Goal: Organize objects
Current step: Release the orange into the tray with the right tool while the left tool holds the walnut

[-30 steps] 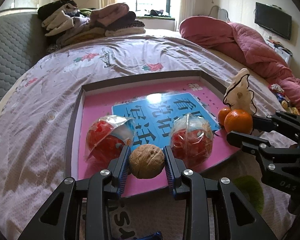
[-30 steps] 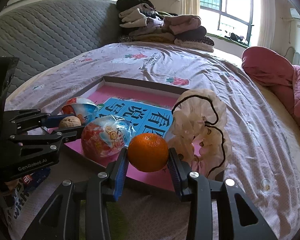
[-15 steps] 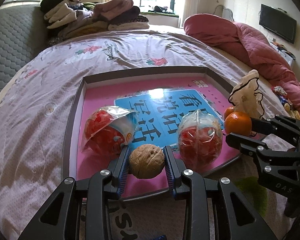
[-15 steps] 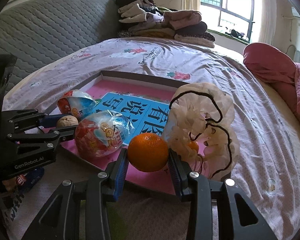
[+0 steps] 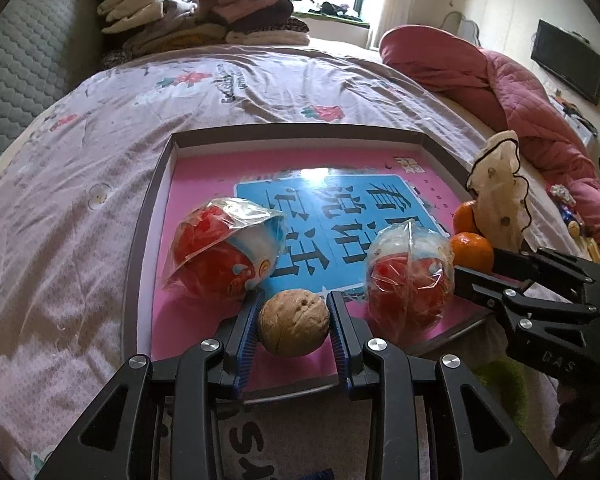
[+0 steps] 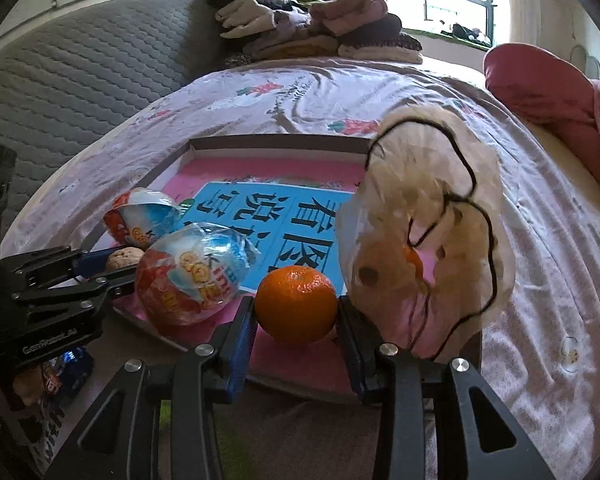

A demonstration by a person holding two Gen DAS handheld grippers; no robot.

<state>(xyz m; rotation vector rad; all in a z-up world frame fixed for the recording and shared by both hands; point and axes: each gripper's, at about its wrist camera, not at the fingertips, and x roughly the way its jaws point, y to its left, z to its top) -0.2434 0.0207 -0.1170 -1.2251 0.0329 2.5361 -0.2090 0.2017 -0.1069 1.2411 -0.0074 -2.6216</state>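
Observation:
A shallow box lid (image 5: 148, 216) with a pink and blue printed floor lies on the bed. My left gripper (image 5: 293, 322) is shut on a brown walnut (image 5: 293, 322) over the lid's near edge. Two wrapped red toy eggs (image 5: 224, 252) (image 5: 410, 280) lie in the lid on either side of it. My right gripper (image 6: 296, 312) is shut on an orange tangerine (image 6: 296, 303) at the lid's near right part, and from the left wrist that tangerine (image 5: 472, 250) shows between black fingers. A second tangerine (image 5: 462, 216) sits behind it, partly hidden by a cream bag (image 6: 432, 220).
The cream drawstring bag (image 5: 500, 196) stands at the lid's right corner. Folded clothes (image 5: 196, 16) are stacked at the bed's far end and a pink quilt (image 5: 500, 92) is bunched on the right. Snack packets (image 6: 60, 372) lie near the bed's front edge, under the left gripper.
Both grippers have edged toward the lid, each keeping its hold. The right one has sunk a little with the tangerine, closer to the cream bag.

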